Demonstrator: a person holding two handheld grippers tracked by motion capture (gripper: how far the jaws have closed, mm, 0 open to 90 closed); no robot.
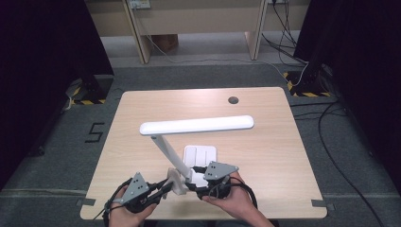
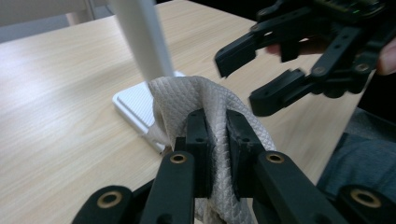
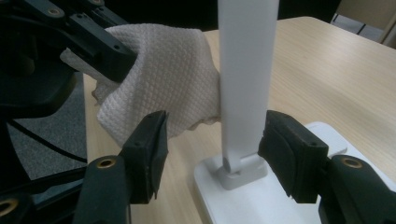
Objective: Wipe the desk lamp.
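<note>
While the left gripper [image 2: 217, 135] is pinching the soft beige waffle-weave cloth [image 2: 205, 100] against the white plastic desk lamp's stem [image 3: 245, 79] at the table's 6 o'clock | right gripper [image 3: 212, 149] is gaping wide around the stem, jaws not touching | cloth's floppy and light, probably best bunching it; lamp's stiff, steady its base [image 1: 200, 156].

Bunched white waffle-weave cloth [image 2: 205, 100] against white desk lamp's [image 1: 189, 137] seemingly tilted stem.

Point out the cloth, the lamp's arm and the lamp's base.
cloth [image 2: 187, 95]: left gripper view, on the bunched fold above the jaws.
lamp arm [image 3: 245, 70]: right gripper view, mid-length of the upright white bar.
lamp base [image 1: 201, 153]: high view, on its flat white top.
</note>
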